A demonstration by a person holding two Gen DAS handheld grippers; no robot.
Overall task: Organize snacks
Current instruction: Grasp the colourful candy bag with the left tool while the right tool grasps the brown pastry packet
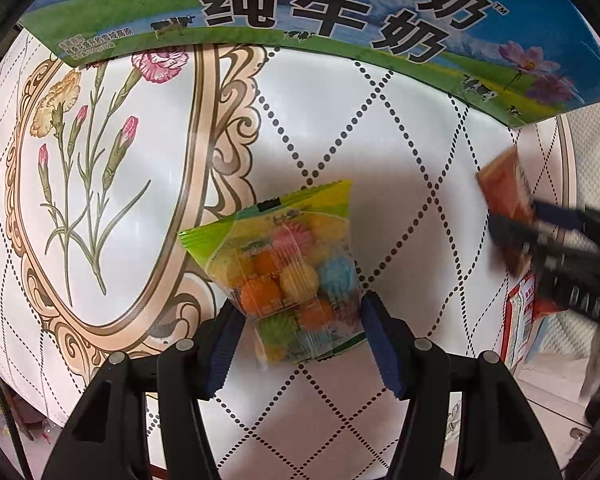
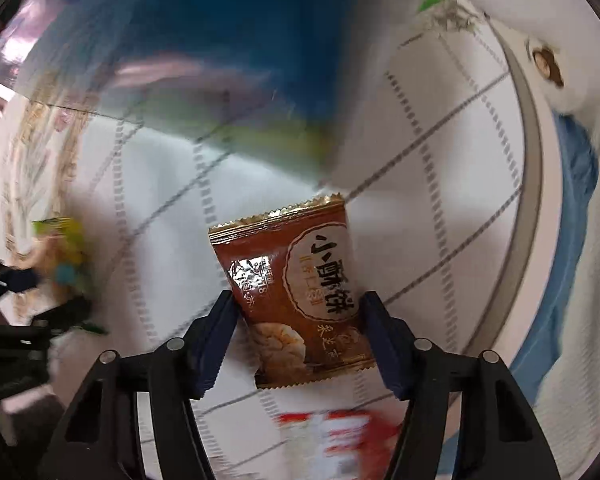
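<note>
Left tongs (image 1: 300,320) closed on candy packet (image 1: 288,264), pinched at its sides above the table (image 1: 380,120). Right tongs (image 2: 300,332) clamp brown biscuit packet (image 2: 296,296) the same way. Both look light, crinkly, slippery film; biscuit likely crushable, so grip edges gently. Milk carton box (image 1: 300,20) sits ahead, near. Red packet (image 2: 324,432) below, blurred.

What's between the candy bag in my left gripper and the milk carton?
Only bare patterned tablecloth separates the candy bag from the milk carton, per the left wrist view.
</note>
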